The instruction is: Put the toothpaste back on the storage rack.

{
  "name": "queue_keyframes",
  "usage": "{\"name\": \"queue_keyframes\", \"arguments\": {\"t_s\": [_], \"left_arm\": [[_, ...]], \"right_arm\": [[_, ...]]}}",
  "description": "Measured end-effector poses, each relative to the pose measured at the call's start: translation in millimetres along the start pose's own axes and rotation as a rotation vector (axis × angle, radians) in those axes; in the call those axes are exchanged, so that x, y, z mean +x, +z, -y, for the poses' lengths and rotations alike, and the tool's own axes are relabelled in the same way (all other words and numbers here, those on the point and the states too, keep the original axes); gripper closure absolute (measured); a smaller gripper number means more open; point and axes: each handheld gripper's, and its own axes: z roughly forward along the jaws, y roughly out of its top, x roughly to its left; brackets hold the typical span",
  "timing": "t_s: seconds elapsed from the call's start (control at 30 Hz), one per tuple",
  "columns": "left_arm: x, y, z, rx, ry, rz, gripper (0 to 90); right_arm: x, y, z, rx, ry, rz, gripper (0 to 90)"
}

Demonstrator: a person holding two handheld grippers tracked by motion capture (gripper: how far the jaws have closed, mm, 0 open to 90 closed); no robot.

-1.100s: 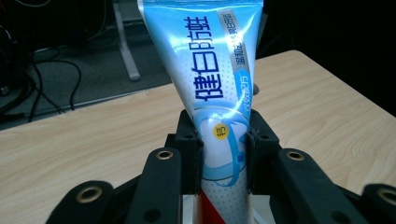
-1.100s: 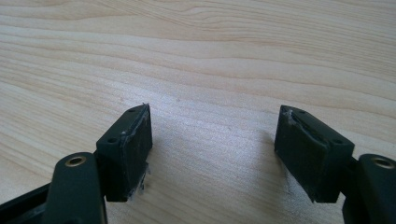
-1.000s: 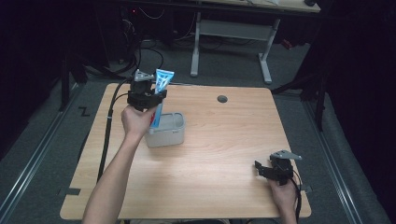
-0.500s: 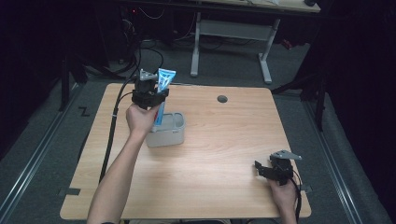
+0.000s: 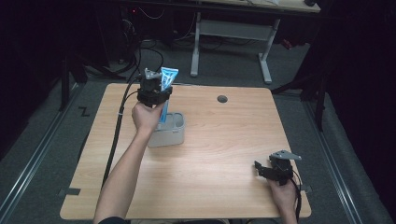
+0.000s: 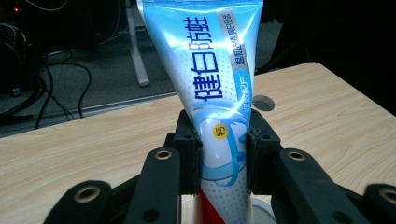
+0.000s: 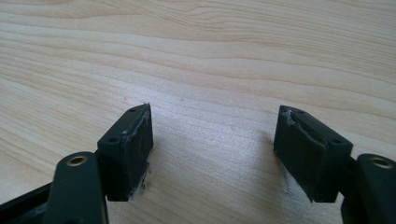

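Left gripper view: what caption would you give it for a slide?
Left gripper shut on an upright blue toothpaste tube above a wooden table.

Left forearm stretched forward, left gripper [image 5: 156, 91] raised with its jaws clamped together on what they hold; right gripper [image 5: 267, 170] low by the near edge, jaws wide apart

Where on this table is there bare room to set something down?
The table is bare between the grey cup and the right gripper, along its far right side past the round hole, and at the near left edge. It is crowded around the cup, where the left gripper holds a toothpaste tube.
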Motion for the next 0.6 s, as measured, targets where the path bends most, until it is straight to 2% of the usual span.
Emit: {"name": "queue_keyframes", "arguments": {"t_s": [0.2, 0.6], "left_arm": [[-1.6, 7.0, 2.7, 0.009, 0.014, -0.015, 70.7], [2.1, 8.2, 6.6, 0.018, 0.025, -0.023, 70.0]], "right_arm": [[0.1, 0.0, 0.0, 0.001, 0.0, -0.003, 28.1], [0.1, 0.0, 0.0, 0.001, -0.001, -0.003, 28.1]]}}
